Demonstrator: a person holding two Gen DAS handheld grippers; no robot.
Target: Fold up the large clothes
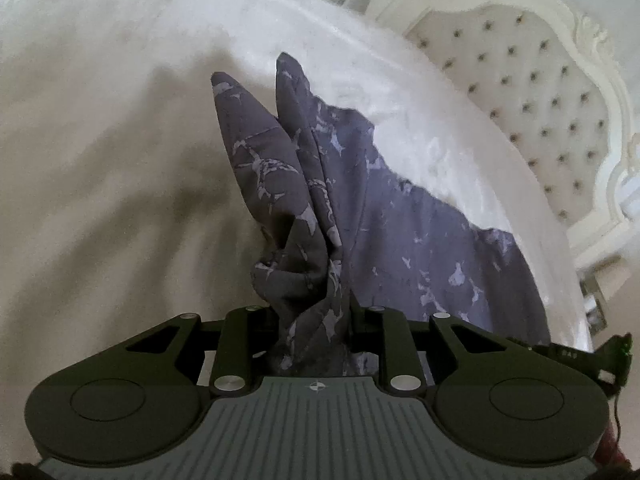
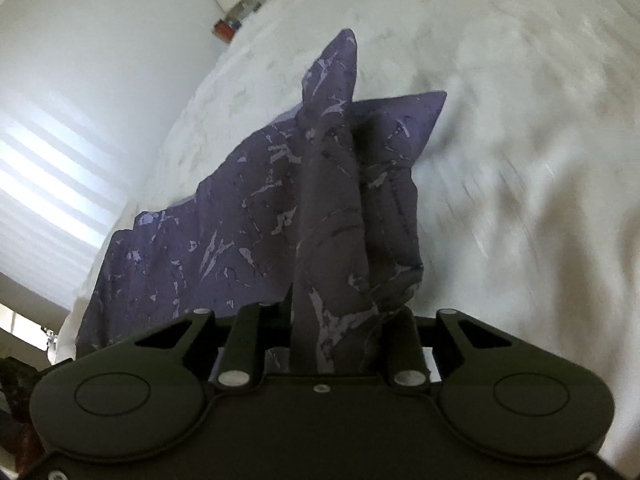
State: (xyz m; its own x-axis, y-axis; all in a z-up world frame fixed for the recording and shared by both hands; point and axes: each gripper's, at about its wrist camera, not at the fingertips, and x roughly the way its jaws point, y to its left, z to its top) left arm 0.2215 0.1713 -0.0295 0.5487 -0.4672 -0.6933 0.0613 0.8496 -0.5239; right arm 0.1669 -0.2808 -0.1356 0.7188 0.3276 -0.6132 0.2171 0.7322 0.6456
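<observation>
A dark purple garment with a pale splatter print (image 1: 404,232) hangs over a white bed. My left gripper (image 1: 312,320) is shut on a bunched corner of it; the cloth fills the gap between the jaws and hides the fingertips. In the right wrist view the same garment (image 2: 224,224) stretches away to the left. My right gripper (image 2: 336,320) is shut on another bunched corner, fingertips hidden by cloth. Loose pointed folds stand up beyond each gripper.
The white fluffy bedcover (image 1: 100,160) lies below and also shows in the right wrist view (image 2: 520,160). A cream tufted headboard (image 1: 532,92) stands at the right. A window with blinds (image 2: 48,192) is at the left.
</observation>
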